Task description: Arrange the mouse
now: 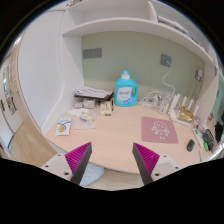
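Note:
A pink square mouse mat [158, 129] lies on the light wooden desk [115, 130], ahead of the fingers and to the right. A small dark object [190, 145], probably the mouse, lies on the desk just right of the mat. My gripper [113, 160] hovers over the desk's near edge, well short of both. Its fingers are open and nothing is between them. The magenta pads [76, 157] show on both fingers.
A blue detergent bottle [125, 90] stands at the back centre. Papers and a dark box [92, 97] lie left of it, and cables [150, 100] and white upright items [180, 105] stand to its right. A small card [63, 126] lies left. A pale object [92, 173] sits by the left finger.

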### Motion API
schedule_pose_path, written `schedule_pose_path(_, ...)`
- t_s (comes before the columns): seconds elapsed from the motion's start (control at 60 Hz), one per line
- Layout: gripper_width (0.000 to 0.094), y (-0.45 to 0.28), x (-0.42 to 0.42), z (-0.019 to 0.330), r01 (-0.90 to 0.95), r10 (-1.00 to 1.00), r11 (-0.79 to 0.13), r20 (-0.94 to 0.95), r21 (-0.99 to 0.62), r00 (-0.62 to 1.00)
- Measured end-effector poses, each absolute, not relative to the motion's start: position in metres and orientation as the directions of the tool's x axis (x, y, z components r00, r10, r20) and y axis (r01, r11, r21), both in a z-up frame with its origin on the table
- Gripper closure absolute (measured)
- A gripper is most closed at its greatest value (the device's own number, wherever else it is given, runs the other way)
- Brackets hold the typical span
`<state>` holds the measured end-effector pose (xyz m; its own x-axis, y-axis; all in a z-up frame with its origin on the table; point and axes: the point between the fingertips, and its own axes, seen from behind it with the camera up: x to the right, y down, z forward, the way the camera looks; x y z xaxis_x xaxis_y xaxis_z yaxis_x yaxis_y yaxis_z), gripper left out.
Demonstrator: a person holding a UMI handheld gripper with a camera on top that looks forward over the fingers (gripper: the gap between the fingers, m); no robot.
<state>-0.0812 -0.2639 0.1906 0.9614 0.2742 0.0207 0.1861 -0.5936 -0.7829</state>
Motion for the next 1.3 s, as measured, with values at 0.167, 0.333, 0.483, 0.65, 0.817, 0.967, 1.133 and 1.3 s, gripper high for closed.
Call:
schedule_pose_path(0.167,0.0095,-0.270,-0.010,0.157,0.150,0.207,-0.639,0.019,-0.754,0.978)
schedule_pose_path(0.333,0.0093,-0.274,0.101,0.106,0.101,0.114,-0.689,0.030,-0.717,0.993)
schedule_pose_path(0.483,0.0091,-0.259,0.216,0.069,0.077,0.034,-0.691,0.074,-0.719,0.997)
schedule_pose_path(0.65,0.0087,-0.207,0.324,0.043,0.066,-0.032,-0.638,0.112,-0.767,0.993)
schedule_pose_path(0.817,0.0087,-0.144,0.383,0.014,0.002,-0.070,-0.615,0.058,-0.789,0.996)
schedule_pose_path(0.967,0.0088,-0.099,0.404,-0.008,-0.040,-0.084,-0.625,0.017,-0.779,0.996)
schedule_pose_path(1.133,0.0097,-0.061,0.406,-0.011,-0.085,-0.099,-0.617,-0.030,-0.782,0.995)
schedule_pose_path(1.3,0.0264,-0.035,0.406,-0.014,-0.042,-0.105,-0.618,0.029,-0.785,0.994)
